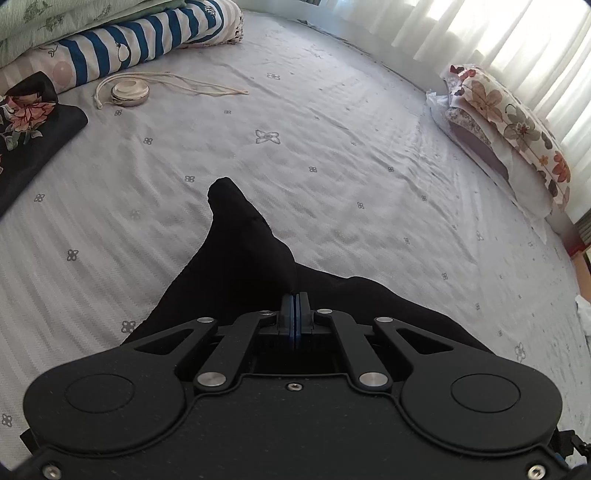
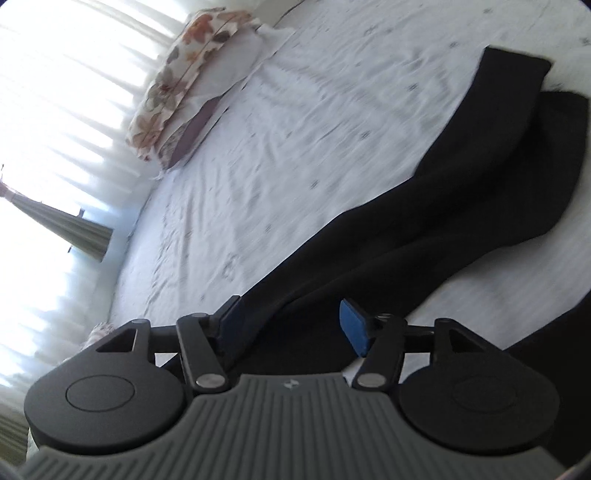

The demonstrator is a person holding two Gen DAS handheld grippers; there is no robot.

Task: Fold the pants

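Your left gripper has its two blue-padded fingers pressed together, pinching a raised fold of the black fabric pants; from that pinch the cloth runs up toward 11 o'clock to a rounded tip and spreads out low toward 4 and 8 o'clock on the pale grey bedsheet with small flower prints. Your right gripper has its fingers spread wide, one blue pad at each side, with the pants lying between them and stretching away toward 1 o'clock, where two leg ends lie side by side, one overlapping the other. In the left wrist view, a floral pillow sits at 2 o'clock by the white curtains, a blue-and-white striped rolled blanket at 11 o'clock, a round cream-coloured case with a cord just below it, and a black floral-print cloth at 9 o'clock.
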